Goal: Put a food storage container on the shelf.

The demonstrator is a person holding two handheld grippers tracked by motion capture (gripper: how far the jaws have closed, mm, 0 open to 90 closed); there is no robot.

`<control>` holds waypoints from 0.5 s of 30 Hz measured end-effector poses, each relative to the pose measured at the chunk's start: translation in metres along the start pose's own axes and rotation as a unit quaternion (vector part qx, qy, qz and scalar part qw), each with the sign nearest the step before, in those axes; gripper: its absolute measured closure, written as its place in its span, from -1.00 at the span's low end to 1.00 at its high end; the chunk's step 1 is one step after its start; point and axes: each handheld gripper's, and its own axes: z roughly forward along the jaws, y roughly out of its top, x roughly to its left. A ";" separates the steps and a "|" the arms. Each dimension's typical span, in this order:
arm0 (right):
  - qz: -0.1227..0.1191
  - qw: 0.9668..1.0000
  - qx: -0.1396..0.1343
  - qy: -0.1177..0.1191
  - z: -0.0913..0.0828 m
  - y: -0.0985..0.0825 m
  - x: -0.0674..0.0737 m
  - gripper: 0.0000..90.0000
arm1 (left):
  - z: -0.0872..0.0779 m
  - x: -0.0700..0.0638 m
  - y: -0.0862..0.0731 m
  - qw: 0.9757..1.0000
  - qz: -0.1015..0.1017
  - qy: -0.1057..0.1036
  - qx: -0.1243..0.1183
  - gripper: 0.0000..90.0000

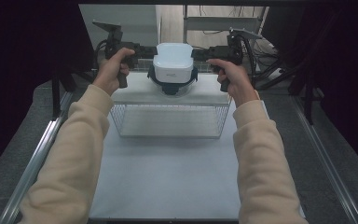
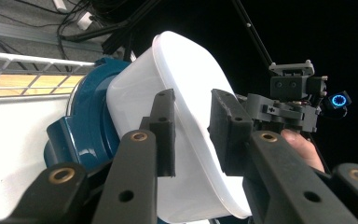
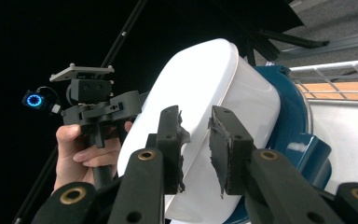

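Flanking white tub (image 1: 173, 61) (blue-based): both grippers' fingers (image 2: 164, 122).

Dim, bluish cast; black surrounds; soft, slightly blurred.

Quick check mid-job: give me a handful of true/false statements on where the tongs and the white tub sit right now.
1. The white tub sits on a dark blue base. True.
2. The blue base stands on the bare table in front of the wire basket. False: it stands on the white shelf above the wire basket.
3. The left tongs straddle the tub's rim with their jaws apart. True.
4. The right tongs are far from the tub, down by the table's near edge. False: they are up at the tub's side.
5. The wire basket holds several boxes. False: nothing shows inside it.
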 end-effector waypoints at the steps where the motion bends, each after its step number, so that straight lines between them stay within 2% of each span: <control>1: -0.010 1.000 -0.007 -0.010 -0.002 -0.002 0.002 0.45 | 0.000 -0.001 0.000 1.000 0.004 0.008 -0.001 0.42; 2: -0.010 1.000 -0.007 -0.010 -0.002 -0.002 0.002 0.45 | -0.001 -0.001 -0.001 1.000 0.009 0.014 -0.004 0.42; 3: -0.029 0.999 -0.027 -0.018 -0.006 -0.003 0.004 0.21 | -0.002 -0.003 -0.001 1.000 0.017 0.021 -0.013 0.24; 4: -0.029 0.999 -0.027 -0.018 -0.006 -0.003 0.004 0.21 | -0.005 -0.006 -0.002 0.999 0.027 0.030 -0.020 0.15; 5: -0.035 0.998 -0.039 -0.016 -0.009 -0.004 0.006 0.14 | -0.007 -0.009 -0.003 0.998 0.045 0.042 -0.025 0.15; 8: -0.060 0.996 -0.052 -0.030 -0.020 -0.006 0.012 0.01 | -0.016 -0.019 -0.008 0.993 0.094 0.069 -0.033 -0.18; 11: -0.109 0.991 -0.051 -0.056 -0.031 -0.012 0.020 -0.04 | -0.024 -0.026 -0.016 0.985 0.141 0.095 -0.036 -0.31; 12: -0.121 0.990 -0.053 -0.056 -0.034 -0.014 0.022 -0.06 | -0.027 -0.028 -0.018 0.983 0.153 0.099 -0.035 -0.33; 15: -0.150 0.985 -0.050 -0.065 -0.041 -0.024 0.027 -0.11 | -0.037 -0.033 -0.030 0.980 0.172 0.099 -0.030 -0.39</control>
